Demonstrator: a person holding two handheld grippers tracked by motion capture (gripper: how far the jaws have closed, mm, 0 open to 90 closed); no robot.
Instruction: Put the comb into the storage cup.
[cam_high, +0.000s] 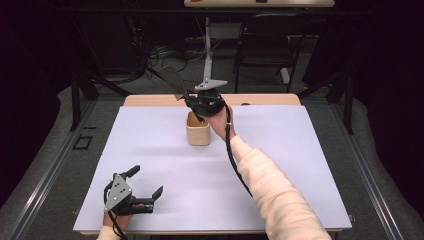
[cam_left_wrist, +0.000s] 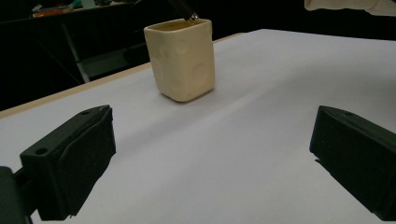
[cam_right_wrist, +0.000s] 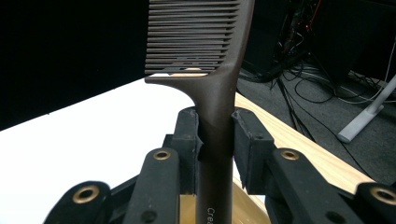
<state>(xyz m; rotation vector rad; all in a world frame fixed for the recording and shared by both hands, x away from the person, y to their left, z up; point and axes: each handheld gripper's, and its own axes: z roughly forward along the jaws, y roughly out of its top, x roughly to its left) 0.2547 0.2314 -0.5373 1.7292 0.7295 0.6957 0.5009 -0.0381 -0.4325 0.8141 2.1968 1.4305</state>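
High view, cup: a cream cup (cam_high: 198, 129) stands upright on the white worktop (cam_high: 300, 165), toward its far edge and near the middle of its width.
High view, right tool: the right tool (cam_high: 196, 111) hangs just above and behind the cup, held by the person's right hand (cam_high: 218, 122), with a cream sleeve (cam_high: 280, 200) running back from it.
High view, comb: a dark comb (cam_high: 175, 82) is pinched by the right tool; its toothed end rises up and left of the cup, and its handle points down into the cup's mouth.
High view, left tool: the left tool (cam_high: 150, 187) rests well on the near side of the cup, at the worktop's near left corner, jaws spread with nothing between them.
Left gripper view, cup: the cup (cam_left_wrist: 181, 60) stands ahead, well beyond the two spread jaws; a dark tip with a small metal end sits at the cup's rim.
Left gripper view, worktop: bare white surface (cam_left_wrist: 233, 154) lies between the jaws and the cup.
Right gripper view, comb: the comb (cam_right_wrist: 212, 70) stands upright, teeth pointing left, its handle clamped between the pads (cam_right_wrist: 189, 140).
Right gripper view, cup: the cup's cream rim (cam_right_wrist: 243, 205) shows just beneath the handle.
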